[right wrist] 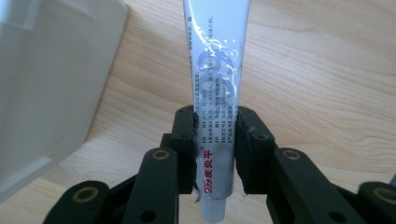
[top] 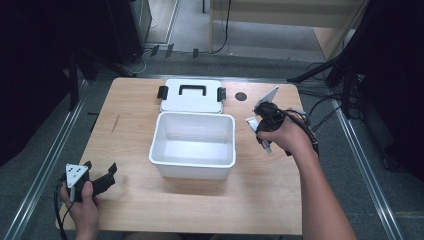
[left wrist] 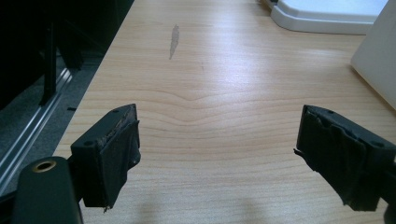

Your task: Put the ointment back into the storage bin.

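The right gripper (right wrist: 215, 140) has a silver tube (right wrist: 217, 70) clamped between its jaws, just off the right side of the open white box (top: 192, 145), above the wooden table (top: 265, 195). That tube looks light and soft-walled, the kind that dents if squeezed hard, and its glossy skin could slide, so a hold low down near the cap end, where it is firmer, seems the sensible spot. That is where the jaws sit: closed to the tube's width, pads pressing both flanks over the printed text, the cap end poking out below them and the long body running away from the camera. The box looks empty, and its lid (top: 191, 96) with the black handle lies flat just behind it, touching or nearly so. Over at the near left corner the left gripper (left wrist: 217, 154) rests low over bare wood, jaws spread wide, nothing between them.
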The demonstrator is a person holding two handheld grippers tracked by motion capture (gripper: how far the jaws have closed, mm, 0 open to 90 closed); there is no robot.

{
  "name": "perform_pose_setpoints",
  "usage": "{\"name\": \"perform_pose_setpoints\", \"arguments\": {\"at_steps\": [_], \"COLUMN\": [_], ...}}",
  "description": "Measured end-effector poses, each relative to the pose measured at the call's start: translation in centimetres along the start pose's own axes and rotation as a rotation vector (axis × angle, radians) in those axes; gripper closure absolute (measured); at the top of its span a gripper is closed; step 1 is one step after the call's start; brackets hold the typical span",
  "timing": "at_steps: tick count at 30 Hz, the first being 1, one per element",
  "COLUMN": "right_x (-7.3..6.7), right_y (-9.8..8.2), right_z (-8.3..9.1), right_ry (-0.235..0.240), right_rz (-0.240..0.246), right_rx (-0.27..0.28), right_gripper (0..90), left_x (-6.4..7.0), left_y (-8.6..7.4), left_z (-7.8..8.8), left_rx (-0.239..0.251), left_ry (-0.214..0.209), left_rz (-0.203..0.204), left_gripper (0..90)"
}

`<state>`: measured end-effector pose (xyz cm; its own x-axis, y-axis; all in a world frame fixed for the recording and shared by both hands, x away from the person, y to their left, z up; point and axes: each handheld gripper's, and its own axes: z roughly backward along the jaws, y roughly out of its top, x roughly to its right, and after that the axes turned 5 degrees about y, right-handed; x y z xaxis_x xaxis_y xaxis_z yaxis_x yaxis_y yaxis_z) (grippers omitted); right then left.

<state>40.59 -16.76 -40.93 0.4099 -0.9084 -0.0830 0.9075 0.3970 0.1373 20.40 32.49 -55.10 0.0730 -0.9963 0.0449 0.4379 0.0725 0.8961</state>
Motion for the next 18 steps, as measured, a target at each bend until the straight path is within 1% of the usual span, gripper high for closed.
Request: {"name": "perform_pose_setpoints", "arguments": {"at_steps": [5, 11, 12, 14, 18], "right_x": [-1.0, -2.4, -2.6, -3.1, -4.3], "right_y": [0.6, 1.1, 1.2, 1.4, 1.8], "right_z": [2.1, 3.9, 4.1, 4.5, 5.3], "right_ry": [0.009, 0.009, 0.011, 0.008, 0.012], "right_rz": [0.021, 0.048, 0.048, 0.065, 0.088], "right_rx": [0.018, 0.039, 0.039, 0.036, 0.049], "right_gripper": [72.4, 72.4, 72.5, 72.5, 72.4], "left_x": [0.0, 0.0, 0.0, 0.0, 0.0], "left_y": [0.0, 0.0, 0.0, 0.0, 0.0], "left_z": [0.0, 0.0, 0.0, 0.0, 0.0], "left_rx": [-0.001, 0.001, 0.001, 0.000, -0.001], "left_ry": [0.001, 0.001, 0.000, 0.001, 0.001], "left_rz": [0.000, 0.000, 0.000, 0.000, -0.002], "left_gripper": [14.0, 14.0, 14.0, 14.0, 14.0]}}
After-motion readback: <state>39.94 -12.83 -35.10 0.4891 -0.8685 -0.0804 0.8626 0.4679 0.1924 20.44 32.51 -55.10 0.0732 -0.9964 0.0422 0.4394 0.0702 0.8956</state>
